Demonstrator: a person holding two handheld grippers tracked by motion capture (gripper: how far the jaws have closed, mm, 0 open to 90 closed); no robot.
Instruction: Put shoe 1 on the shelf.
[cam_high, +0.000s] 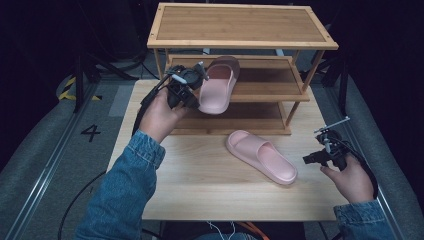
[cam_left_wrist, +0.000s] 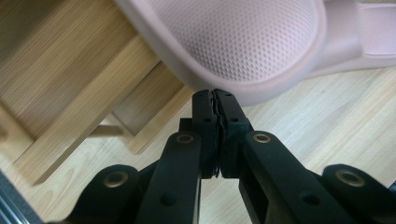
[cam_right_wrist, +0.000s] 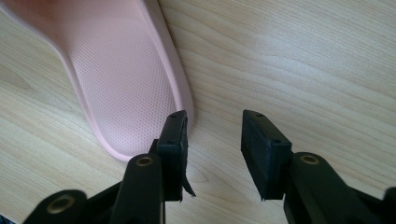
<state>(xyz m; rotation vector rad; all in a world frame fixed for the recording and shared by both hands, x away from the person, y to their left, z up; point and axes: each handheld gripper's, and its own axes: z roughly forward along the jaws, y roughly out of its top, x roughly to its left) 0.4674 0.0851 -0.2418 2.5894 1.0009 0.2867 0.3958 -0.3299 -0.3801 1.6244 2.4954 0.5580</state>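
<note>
Left hand-held gripper (cam_high: 196, 86): jaws pressed together, pinching the heel rim of a pink slipper (cam_high: 219, 84). In the left gripper view the rim (cam_left_wrist: 219, 91) sits right at the jaw tips. That slipper hangs tilted just beyond the gripper, toe end over the middle shelf of the rack (cam_high: 235, 45), heel end low over the bottom shelf. The left hand (cam_high: 159, 117) grips from behind, denim sleeve trailing.

Right hand-held gripper (cam_high: 311, 159): jaws about half open, nothing between them. Its left jaw stands just beside the heel edge of the second slipper (cam_right_wrist: 126, 84); whether it touches cannot be told. This slipper lies flat on the counter (cam_high: 200, 185), in front of the rack.
</note>
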